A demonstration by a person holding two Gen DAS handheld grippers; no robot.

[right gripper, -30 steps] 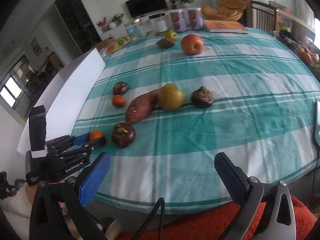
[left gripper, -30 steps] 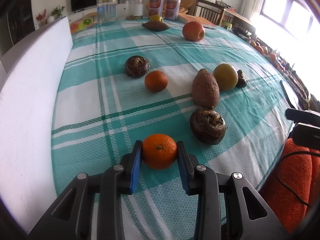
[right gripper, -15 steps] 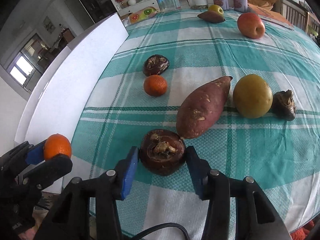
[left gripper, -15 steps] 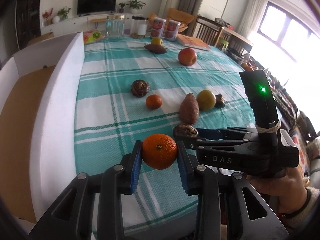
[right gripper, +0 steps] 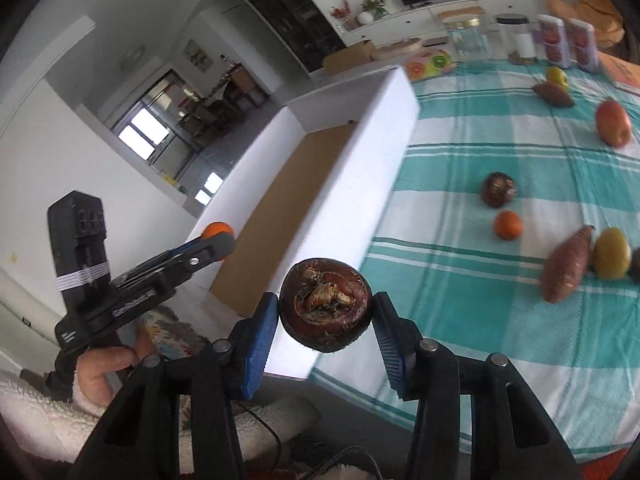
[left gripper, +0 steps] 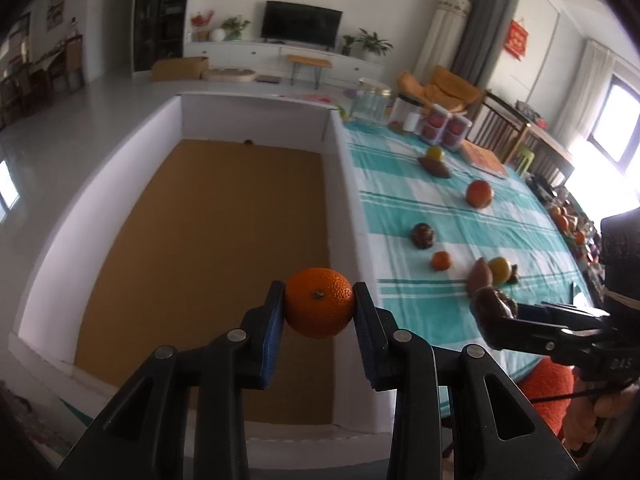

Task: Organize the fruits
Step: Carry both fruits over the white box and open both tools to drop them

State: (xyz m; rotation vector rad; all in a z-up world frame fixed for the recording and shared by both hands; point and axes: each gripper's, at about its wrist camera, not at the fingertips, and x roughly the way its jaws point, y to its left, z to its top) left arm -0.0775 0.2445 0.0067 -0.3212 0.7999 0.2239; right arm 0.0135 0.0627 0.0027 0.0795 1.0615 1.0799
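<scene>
Left tongs [left gripper: 319, 312] grip one orange [left gripper: 319, 302]; right tongs [right gripper: 326, 320] grip one mangosteen [right gripper: 325, 310].

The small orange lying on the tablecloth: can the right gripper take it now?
Probably not. The right gripper has its jaws shut on a dark brown fruit, so they are occupied. The small orange itself lies uncovered on the tablecloth.

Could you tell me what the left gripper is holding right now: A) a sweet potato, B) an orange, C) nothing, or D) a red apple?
B: the left gripper has its fingers shut on an orange, held over the white box beside the table.
</scene>
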